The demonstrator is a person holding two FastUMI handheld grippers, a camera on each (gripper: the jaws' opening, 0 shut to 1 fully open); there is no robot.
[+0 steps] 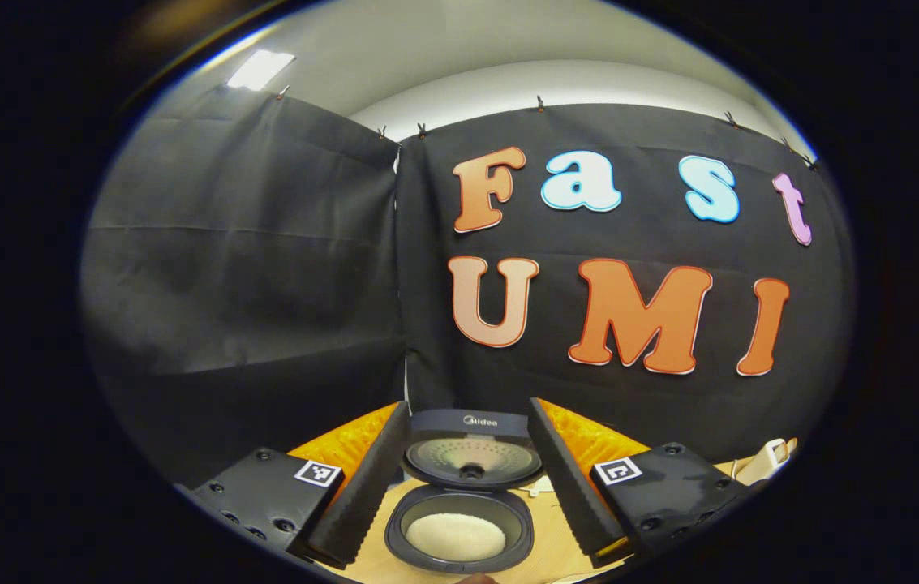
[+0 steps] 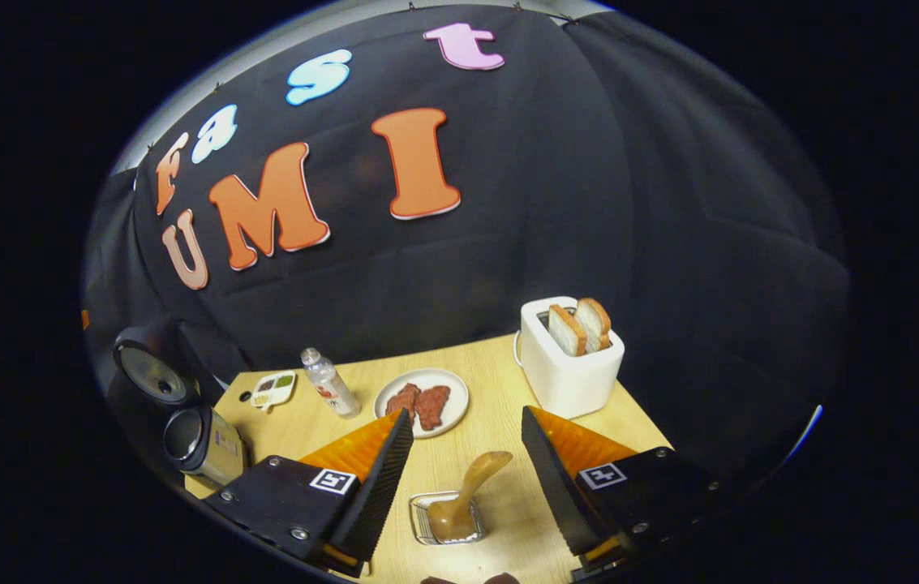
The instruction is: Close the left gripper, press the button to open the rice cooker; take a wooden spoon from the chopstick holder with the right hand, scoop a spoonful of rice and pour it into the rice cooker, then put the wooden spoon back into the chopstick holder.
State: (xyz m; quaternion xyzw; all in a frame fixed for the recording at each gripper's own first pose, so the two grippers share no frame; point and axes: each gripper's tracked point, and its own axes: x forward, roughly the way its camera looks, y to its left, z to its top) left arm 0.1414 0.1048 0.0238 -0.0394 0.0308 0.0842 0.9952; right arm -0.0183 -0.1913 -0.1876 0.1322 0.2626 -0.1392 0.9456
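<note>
The rice cooker (image 1: 459,507) sits at the bottom centre of the left gripper view, lid up, white rice (image 1: 456,536) in its pot, framed between the spread, empty fingers of the left gripper (image 1: 461,487). In the right gripper view, the wooden spoon (image 2: 467,496) stands in the chopstick holder (image 2: 444,519) at lower centre, between the released fingers of the right gripper (image 2: 459,487). Beyond lie a plate of meat (image 2: 422,402), a bottle (image 2: 329,383) and a toaster (image 2: 571,357) on the wooden table (image 2: 491,381).
</note>
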